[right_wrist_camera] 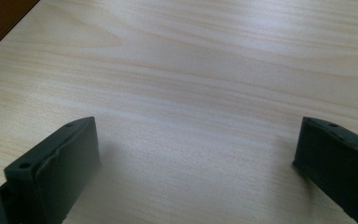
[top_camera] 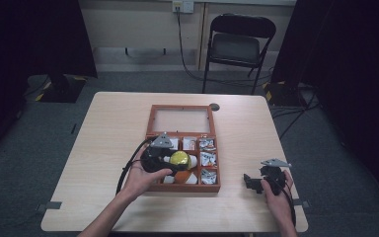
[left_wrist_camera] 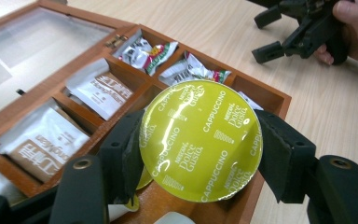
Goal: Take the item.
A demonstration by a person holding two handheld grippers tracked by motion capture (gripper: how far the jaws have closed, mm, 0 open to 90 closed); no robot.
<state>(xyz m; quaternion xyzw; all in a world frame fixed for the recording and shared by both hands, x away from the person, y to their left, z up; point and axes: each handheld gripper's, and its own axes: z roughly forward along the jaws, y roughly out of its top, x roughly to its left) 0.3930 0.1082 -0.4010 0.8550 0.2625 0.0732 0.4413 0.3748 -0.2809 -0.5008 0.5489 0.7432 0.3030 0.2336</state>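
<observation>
High view, work in hand: taking a capsule (top_camera: 179,159) out of the box (top_camera: 183,188), judged from the grip.
Left gripper (top_camera: 170,163): jaws clamped on the yellow-green capsule (left_wrist_camera: 200,140), one pad on each side of its rim, foil lid facing the camera.
Capsule place: held just above the box's front compartments, near the front wall.
Right gripper (top_camera: 254,183): jaws spread wide with nothing between them, low over the bare table (right_wrist_camera: 214,70), right of the box and well apart from it.
Box: lid (top_camera: 181,120) lying open at the back; sachets (left_wrist_camera: 100,89) and wrapped packets (left_wrist_camera: 144,51) sit in their compartments.
Done: capsule gripped and clear of its compartment.
Left: carrying it away from the box and setting it down; where is not shown.
</observation>
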